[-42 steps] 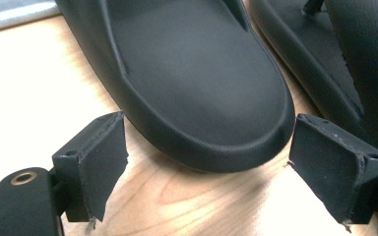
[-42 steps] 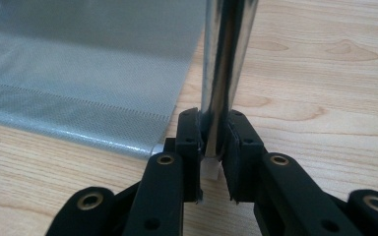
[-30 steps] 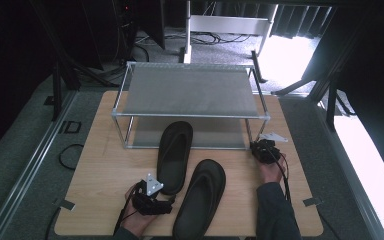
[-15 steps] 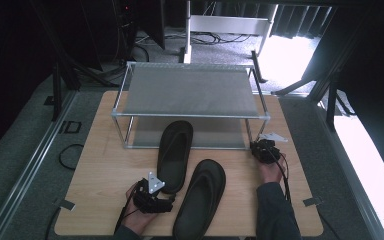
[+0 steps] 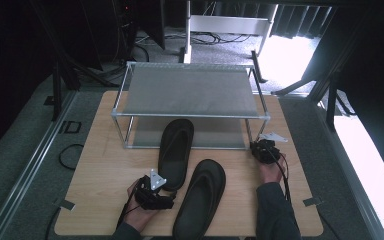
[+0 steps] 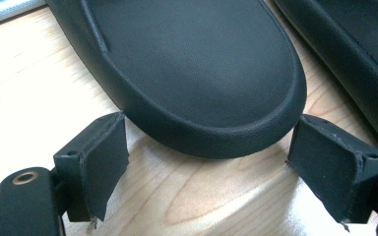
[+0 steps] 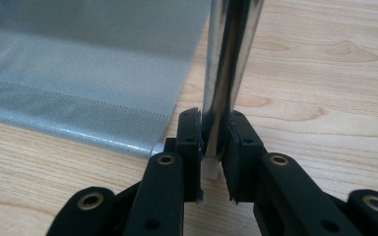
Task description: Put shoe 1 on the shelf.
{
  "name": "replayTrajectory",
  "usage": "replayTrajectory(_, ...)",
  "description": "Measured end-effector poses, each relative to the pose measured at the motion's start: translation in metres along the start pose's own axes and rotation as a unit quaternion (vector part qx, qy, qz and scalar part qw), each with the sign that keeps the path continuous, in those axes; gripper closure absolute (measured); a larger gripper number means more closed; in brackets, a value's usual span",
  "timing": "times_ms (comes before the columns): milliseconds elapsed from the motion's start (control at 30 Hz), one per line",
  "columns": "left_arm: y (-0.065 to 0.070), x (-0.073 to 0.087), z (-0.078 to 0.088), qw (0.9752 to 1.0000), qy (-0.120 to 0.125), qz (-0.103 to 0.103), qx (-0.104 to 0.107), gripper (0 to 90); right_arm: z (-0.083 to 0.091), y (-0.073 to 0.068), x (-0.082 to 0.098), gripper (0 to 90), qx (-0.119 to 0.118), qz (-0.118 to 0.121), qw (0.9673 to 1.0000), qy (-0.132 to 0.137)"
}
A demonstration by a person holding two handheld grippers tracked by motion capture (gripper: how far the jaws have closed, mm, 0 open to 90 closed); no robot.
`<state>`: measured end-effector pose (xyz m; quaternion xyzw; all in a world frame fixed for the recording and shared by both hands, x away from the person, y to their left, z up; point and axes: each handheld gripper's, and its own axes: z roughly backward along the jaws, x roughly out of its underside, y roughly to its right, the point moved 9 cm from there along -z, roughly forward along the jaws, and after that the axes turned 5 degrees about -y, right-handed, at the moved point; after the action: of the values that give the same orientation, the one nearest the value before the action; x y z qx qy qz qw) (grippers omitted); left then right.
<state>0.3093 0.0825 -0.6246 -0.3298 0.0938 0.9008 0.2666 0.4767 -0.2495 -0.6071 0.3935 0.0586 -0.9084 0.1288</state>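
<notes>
On the wooden counter, the right gripper is clenched on the shiny front right leg of the shoe rack, low down near its foot, toward the counter's right edge. The left gripper stands released near the front edge, its jaws spread on either side of the heel of a black slipper, the pads not pressing it. That slipper's toe reaches under the rack's lower shelf. A second slipper lies just beside it, nearer the front edge.
</notes>
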Motion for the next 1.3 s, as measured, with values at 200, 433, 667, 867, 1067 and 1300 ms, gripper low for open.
replayTrajectory(200, 0.000, -0.003, 0.000, 1.0000, 0.002, -0.004, 0.001, 17.0, 0.000, 0.000, 0.000, 78.8, 0.001, 0.000, 1.0000, 0.000)
replayTrajectory(433, -0.003, -0.008, 0.000, 0.9999, 0.003, -0.010, -0.002, 18.3, 0.000, 0.000, 0.000, 78.8, 0.000, 0.000, 1.0000, 0.000)
replayTrajectory(667, -0.007, -0.019, 0.000, 0.9997, 0.012, -0.020, -0.004, 19.3, 0.000, 0.000, 0.000, 78.8, -0.001, 0.001, 1.0000, 0.000)
replayTrajectory(867, -0.012, -0.028, -0.003, 0.9998, 0.016, -0.012, -0.002, 19.3, 0.000, 0.000, 0.000, 78.8, 0.000, 0.001, 1.0000, 0.000)
replayTrajectory(1067, -0.005, -0.028, 0.003, 0.9991, 0.030, -0.002, 0.029, 19.3, 0.000, 0.000, 0.000, 78.8, -0.001, 0.001, 1.0000, 0.000)
replayTrajectory(1300, -0.005, -0.028, -0.001, 0.9994, 0.023, 0.002, 0.028, 19.3, 0.000, 0.000, 0.000, 78.8, 0.000, 0.002, 1.0000, -0.001)
